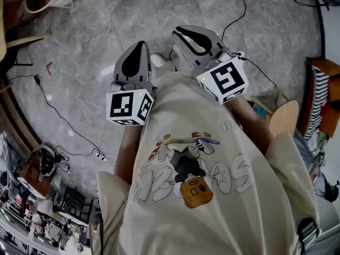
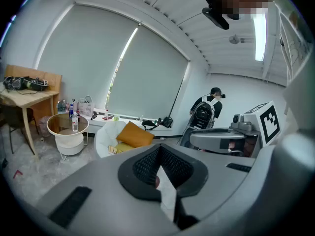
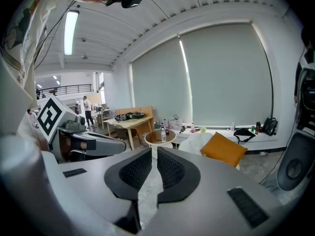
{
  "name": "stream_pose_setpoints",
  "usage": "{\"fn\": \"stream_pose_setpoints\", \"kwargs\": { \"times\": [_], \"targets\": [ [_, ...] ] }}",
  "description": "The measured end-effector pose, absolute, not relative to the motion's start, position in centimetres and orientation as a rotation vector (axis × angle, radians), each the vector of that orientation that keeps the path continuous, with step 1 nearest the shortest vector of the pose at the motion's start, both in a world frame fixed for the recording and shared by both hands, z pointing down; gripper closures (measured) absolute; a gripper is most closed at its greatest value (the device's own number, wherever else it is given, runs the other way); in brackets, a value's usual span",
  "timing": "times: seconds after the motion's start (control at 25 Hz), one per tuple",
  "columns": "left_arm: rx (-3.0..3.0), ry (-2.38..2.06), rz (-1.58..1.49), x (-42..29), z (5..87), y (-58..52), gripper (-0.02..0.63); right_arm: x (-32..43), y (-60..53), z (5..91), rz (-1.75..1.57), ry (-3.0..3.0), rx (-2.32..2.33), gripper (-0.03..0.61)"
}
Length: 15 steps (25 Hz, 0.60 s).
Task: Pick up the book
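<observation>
Checking both tools on the feeds: the left gripper (image 2: pixel 158 150) has its jaws fully together, with nothing between the pads. The right gripper (image 3: pixel 154 154) has its jaws drawn together too, leaving only a thin slit with nothing in it. I see both held side by side above the grey stone floor (image 1: pixel 79 41). The book (image 2: pixel 114 149) appears to be the flat yellowish item on the white chair (image 2: pixel 104 132), just below the orange cushion (image 2: pixel 134 134) and well apart from both tools. It is too small to confirm.

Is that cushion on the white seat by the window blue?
No, the cushion lying on the white seat in the right gripper view is orange.
</observation>
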<state>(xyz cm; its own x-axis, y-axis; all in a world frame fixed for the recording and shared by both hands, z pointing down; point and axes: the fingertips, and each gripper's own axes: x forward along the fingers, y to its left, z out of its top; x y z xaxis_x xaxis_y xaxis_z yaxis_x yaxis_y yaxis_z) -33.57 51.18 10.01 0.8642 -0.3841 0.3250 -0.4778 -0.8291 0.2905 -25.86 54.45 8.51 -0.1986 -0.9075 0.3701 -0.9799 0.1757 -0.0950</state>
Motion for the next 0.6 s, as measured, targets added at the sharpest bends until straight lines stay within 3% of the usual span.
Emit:
{"fn": "stream_pose_setpoints", "kwargs": {
  "times": [0.6],
  "targets": [
    [2.731,-0.67,0.412,-23.1,8.4,48.3,0.607,-16.0,51.3,7.4,0.51,-2.296,1.871,0.524]
  ]
}}
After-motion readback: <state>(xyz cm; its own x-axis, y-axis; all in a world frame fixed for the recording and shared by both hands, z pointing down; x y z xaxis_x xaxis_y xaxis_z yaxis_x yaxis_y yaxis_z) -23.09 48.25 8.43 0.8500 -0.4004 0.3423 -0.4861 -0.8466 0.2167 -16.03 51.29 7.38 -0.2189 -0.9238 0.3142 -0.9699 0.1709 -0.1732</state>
